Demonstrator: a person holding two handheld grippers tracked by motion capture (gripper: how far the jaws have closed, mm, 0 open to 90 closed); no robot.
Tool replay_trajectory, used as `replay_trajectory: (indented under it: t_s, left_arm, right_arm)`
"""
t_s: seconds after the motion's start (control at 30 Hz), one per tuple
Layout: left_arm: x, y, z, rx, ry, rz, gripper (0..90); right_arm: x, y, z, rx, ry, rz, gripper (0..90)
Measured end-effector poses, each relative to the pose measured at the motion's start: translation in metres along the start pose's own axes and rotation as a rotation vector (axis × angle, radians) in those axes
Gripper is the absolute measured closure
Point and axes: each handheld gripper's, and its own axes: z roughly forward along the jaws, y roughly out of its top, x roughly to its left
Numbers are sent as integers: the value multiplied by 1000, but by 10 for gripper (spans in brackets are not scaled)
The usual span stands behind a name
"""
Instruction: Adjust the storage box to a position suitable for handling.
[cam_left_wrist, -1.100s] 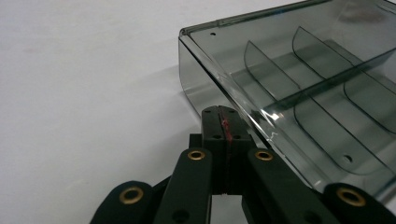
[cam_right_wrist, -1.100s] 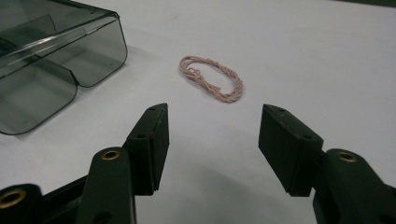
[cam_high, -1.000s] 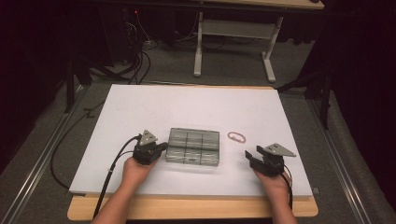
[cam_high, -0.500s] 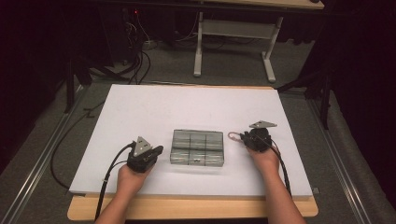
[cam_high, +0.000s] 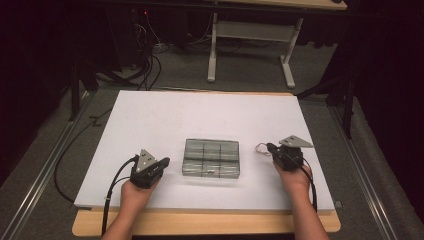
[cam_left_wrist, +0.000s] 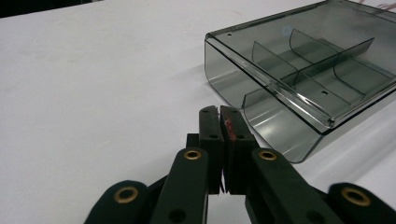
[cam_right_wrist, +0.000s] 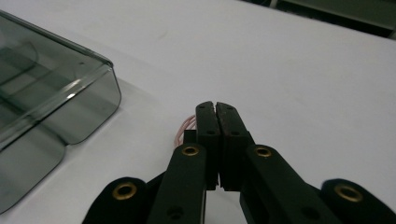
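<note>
Near edge of the counter (cam_high: 150, 125): the left gripper (cam_high: 162, 163) rests just beside the left end of the smoky clear divided box (cam_high: 211, 158), its fingers (cam_left_wrist: 208, 126) clenched on nothing.

Across the box, the right gripper (cam_high: 270, 148) has just been closing its fingers (cam_right_wrist: 229, 122). They now meet on the rubber band (cam_high: 261, 148), a thin pinkish loop. In the right gripper view the band (cam_right_wrist: 186, 126) peeks out to the left of the fingertips, close above the white surface, near the box's right end.

Judgement: the step in hand is carrying the band to the box. To do it well, keep the pinch firm, since only a sliver of loop seems caught. Lift clear of the box wall before crossing. Aim over one compartment, not a divider. The left gripper could steady the box if it slides.

Farther back: bare counter, then dark floor with cables (cam_high: 145, 60) and a table frame (cam_high: 250, 40).
</note>
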Motion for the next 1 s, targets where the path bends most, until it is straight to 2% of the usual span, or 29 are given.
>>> replay_trajectory:
  t_s: [0.1, 0.17, 0.2, 0.23, 0.27, 0.33, 0.37, 0.4, 0.5, 0.63, 0.7, 0.77, 0.87, 0.9, 0.93, 0.97, 1.0]
  left_arm:
    - [1, 1, 1, -1, 8, -13, 885]
    - [2, 1, 3, 6, 10, -21, 889]
    - [2, 1, 4, 9, 11, -24, 894]
    - [2, 1, 4, 9, 11, -24, 896]
    - [3, 1, 7, 22, 16, -25, 899]
    - [5, 0, 10, 37, 16, -34, 900]
    - [5, 0, 10, 37, 16, -34, 900]
    - [6, 0, 14, 44, 12, -52, 900]
    - [8, 2, 20, 66, 13, -67, 900]
    - [10, 0, 31, 75, -7, -105, 900]
    - [14, 0, 35, 90, -14, -131, 900]
    - [16, 0, 35, 74, -13, -151, 900]
    - [17, 1, 37, 90, -11, -157, 900]
    - [16, 1, 38, 91, -6, -145, 900]
    - [14, 3, 38, 114, 5, -113, 900]
    - [14, 3, 38, 114, 5, -113, 900]
    - [8, 9, 37, 117, 6, -72, 900]
  right_arm:
    - [-2, -10, -30, -34, -19, 22, 895]
    - [-3, -23, -42, -24, -25, 45, 894]
    - [-4, -31, -46, -13, -34, 52, 894]
    - [-4, -31, -46, -13, -34, 52, 894]
    - [-6, -49, -48, 23, -44, 74, 891]
    - [-10, -66, -48, 56, -64, 97, 877]
    - [-12, -70, -48, 62, -67, 106, 820]
    - [-14, -74, -49, 63, -77, 117, 756]
    - [-17, -74, -58, 41, -116, 125, 698]
    - [-15, -63, -65, 5, -131, 92, 699]
    - [-12, -59, -63, -10, -104, 94, 715]
    - [-7, -55, -54, -7, -71, 90, 756]
    - [10, -49, -35, 9, -25, 51, 830]
    - [17, -47, -30, 9, -13, 38, 857]
    - [22, -45, -24, 11, 0, 26, 883]
    - [27, -44, -19, 16, 14, 18, 898]
    - [32, -42, -15, 17, 24, 13, 900]
